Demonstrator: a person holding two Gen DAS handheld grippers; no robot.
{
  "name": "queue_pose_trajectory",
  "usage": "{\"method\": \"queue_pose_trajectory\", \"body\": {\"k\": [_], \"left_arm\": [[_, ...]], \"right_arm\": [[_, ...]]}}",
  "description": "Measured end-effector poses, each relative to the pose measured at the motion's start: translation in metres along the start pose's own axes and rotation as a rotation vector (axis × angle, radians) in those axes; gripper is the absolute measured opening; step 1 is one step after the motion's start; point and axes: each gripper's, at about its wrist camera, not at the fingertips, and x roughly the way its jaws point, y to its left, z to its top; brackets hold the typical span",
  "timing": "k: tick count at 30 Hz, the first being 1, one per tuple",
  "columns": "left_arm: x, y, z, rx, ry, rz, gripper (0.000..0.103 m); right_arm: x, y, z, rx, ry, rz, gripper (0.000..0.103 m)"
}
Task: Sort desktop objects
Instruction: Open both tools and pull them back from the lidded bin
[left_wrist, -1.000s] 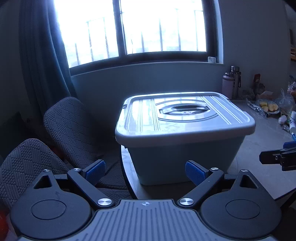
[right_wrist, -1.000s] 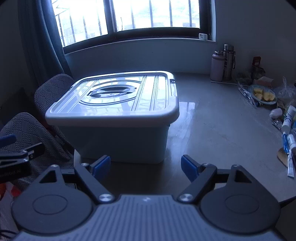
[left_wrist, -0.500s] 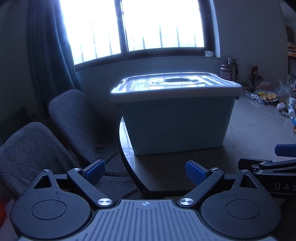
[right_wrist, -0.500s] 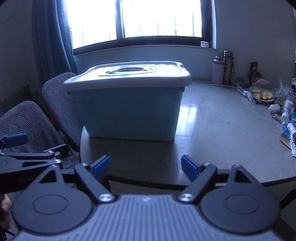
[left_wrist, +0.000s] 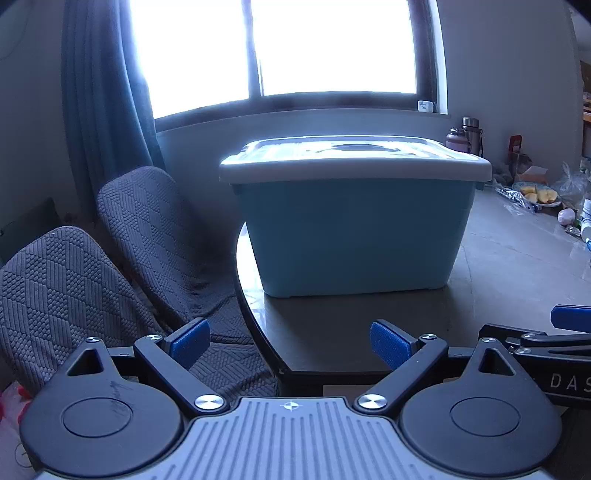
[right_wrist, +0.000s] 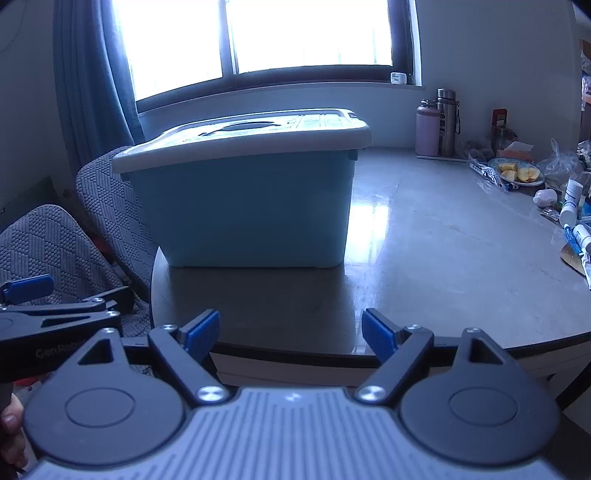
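Note:
A light blue storage box with a grey lid stands shut on the round grey table near its left edge. My left gripper hangs open at the table's near rim, short of the box, nothing between its blue pads. My right gripper is open too, just before the table edge, empty. Small tubes and bottles lie at the table's far right. Each gripper shows at the side of the other's view.
Two grey quilted chairs stand left of the table. A plate of cut fruit, plastic bags and two flasks sit at the back right. A person's hand shows at the lower left.
Both grippers have sunk from above lid height to near table level, so the box now shows side-on. Their jaws have kept the same width.

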Motion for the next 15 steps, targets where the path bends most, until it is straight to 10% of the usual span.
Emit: {"method": "queue_pose_trajectory", "body": {"k": [15], "left_arm": [[0.021, 0.009, 0.003, -0.027, 0.025, -0.005, 0.095]], "right_arm": [[0.007, 0.005, -0.002, -0.002, 0.011, -0.008, 0.084]]}}
